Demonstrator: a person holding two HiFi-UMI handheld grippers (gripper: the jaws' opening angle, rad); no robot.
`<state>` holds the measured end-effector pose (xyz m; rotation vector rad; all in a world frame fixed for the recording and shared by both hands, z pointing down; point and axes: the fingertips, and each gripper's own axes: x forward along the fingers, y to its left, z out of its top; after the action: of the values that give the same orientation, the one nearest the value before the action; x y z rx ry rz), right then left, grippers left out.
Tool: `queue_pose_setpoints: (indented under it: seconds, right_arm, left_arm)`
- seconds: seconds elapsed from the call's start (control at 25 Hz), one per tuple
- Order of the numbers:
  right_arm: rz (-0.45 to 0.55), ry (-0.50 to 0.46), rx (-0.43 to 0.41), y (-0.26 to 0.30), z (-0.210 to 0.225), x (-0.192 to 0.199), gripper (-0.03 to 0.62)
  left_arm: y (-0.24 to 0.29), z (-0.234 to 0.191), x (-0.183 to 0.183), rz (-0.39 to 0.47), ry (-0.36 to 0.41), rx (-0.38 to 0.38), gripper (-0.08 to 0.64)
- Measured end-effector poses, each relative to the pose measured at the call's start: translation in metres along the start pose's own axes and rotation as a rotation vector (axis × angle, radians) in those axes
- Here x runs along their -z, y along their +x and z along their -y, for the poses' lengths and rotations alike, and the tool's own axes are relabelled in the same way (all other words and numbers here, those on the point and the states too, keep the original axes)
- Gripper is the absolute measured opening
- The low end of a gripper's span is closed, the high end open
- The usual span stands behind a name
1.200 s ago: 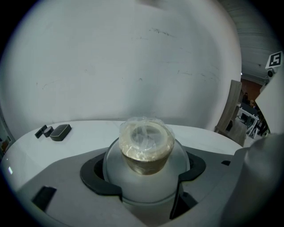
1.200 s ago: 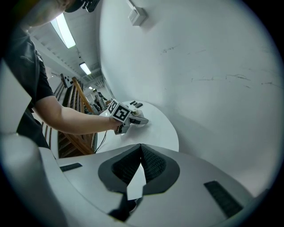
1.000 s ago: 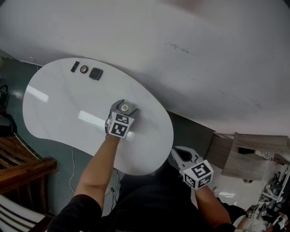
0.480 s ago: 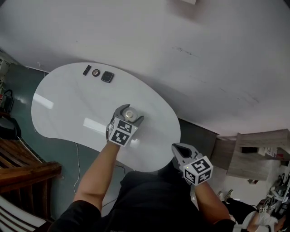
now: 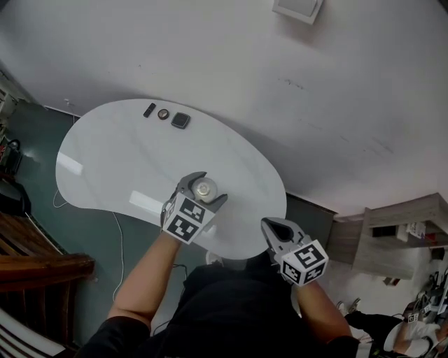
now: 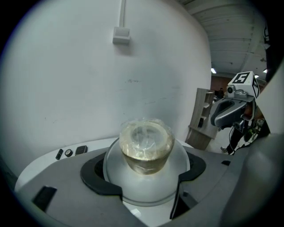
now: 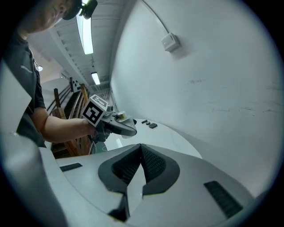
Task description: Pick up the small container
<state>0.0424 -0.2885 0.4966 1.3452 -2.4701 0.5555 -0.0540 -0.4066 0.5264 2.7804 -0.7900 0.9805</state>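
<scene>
Closest to me, my right claw (image 5: 271,227) is hanging just off the table's edge, by my tummy. Its jaws are pressing flat together and gripping nothing. I think it is waiting there so it is not getting in the way (this job is only needing one claw).

A bit further out, my left claw (image 6: 143,179) is reaching over the white table (image 5: 105,161). Its jaws are standing wide apart, one on each side of the small container (image 6: 146,146). The container is right in the gap, over the near side of the table. I am not seeing the pads pushing on it, so I am guessing it is not gripped yet. The jaws are going round both sides so a squeeze can catch it.

The container is looking see-through, with no label I can read. The marker cube (image 5: 183,219) on my claw is showing black and white squares, not words.

Far across the table, three small dark things (image 5: 164,113) are lying in a row. Behind them, the white wall (image 5: 350,84) is carrying a small box (image 5: 297,8) with no writing showing.
</scene>
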Motion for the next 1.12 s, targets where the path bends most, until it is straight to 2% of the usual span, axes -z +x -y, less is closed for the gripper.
queue_pose_setpoints:
  seconds: [0.16,0.48,0.8,1.12]
  right_arm:
    - [0.043,-0.040,0.006,-0.004,-0.014,-0.017,-0.005]
    - [0.071,-0.104,-0.051,-0.021,-0.020,-0.038,-0.003]
    - [0.067,-0.173,-0.138,-0.039,-0.015,-0.048,-0.005]
    - [0.086,-0.180,-0.215,-0.052,-0.010,-0.048,-0.005]
  left_arm:
    - [-0.030,0.014,-0.009,0.023,0.014,0.012,0.344]
    - [-0.077,0.055,-0.032,0.067,0.033,-0.007,0.344]
    - [-0.086,0.093,-0.043,0.070,-0.005,-0.040,0.344]
    - [-0.088,0.122,-0.047,0.056,-0.049,-0.089,0.344]
